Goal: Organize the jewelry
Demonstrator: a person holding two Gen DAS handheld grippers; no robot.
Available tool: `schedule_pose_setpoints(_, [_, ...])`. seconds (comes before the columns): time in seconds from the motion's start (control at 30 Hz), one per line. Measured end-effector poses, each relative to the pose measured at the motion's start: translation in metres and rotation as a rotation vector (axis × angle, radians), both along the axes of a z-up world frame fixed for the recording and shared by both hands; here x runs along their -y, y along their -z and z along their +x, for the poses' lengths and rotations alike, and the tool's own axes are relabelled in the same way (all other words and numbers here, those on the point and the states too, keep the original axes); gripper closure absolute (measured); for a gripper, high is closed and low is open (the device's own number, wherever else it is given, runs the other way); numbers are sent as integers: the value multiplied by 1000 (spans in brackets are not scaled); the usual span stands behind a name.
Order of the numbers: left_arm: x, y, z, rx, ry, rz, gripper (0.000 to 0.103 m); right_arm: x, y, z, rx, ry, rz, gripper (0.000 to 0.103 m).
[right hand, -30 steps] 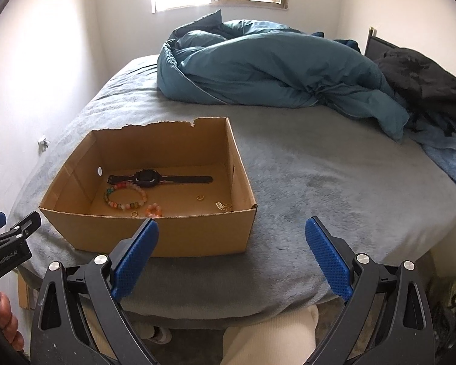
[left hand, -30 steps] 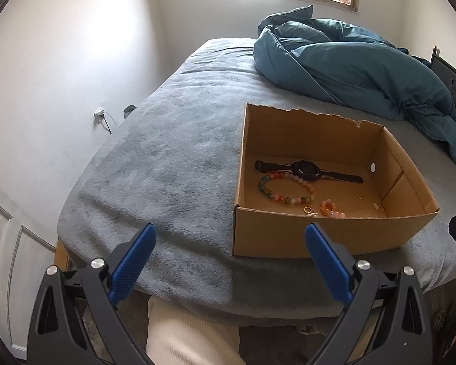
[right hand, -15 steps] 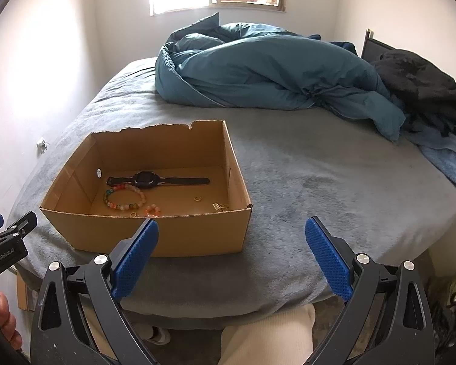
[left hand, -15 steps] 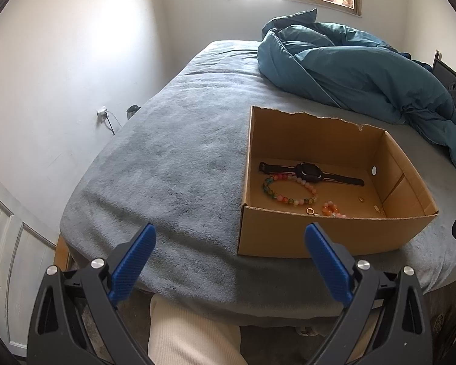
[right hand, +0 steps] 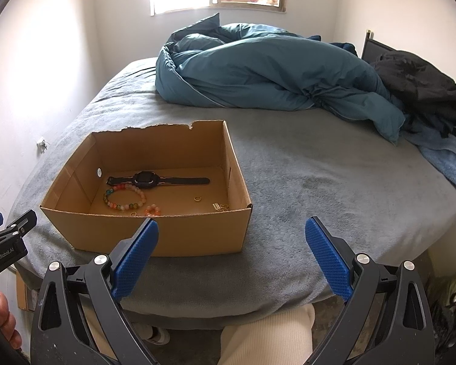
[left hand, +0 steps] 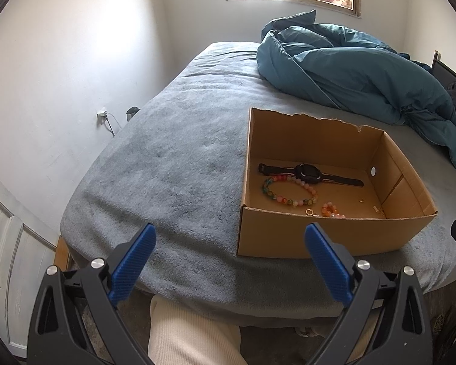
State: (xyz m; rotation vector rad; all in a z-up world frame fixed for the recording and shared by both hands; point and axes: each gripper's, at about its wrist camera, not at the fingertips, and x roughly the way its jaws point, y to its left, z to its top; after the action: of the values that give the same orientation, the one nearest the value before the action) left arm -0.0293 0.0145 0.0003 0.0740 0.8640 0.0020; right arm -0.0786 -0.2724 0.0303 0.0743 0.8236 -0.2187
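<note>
Both jaws wide apart and empty, cardboard box [left hand: 301, 240] of jewelry ahead on bed [left hand: 173, 164]

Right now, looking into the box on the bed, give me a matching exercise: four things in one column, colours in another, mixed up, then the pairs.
Things:
1. watch
2. large bead bracelet
3. small ring
4. duvet

Colours:
A. teal blue
B. gold
C. black
D. multicoloured

Pairs: 1-C, 2-D, 3-B, 4-A
</note>
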Motion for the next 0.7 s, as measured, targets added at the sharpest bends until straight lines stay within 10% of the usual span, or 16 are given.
schedule_pose_setpoints(0.7, [4, -1, -1, 3, -1, 0, 7, -2, -3, -2, 1, 0, 2, 10])
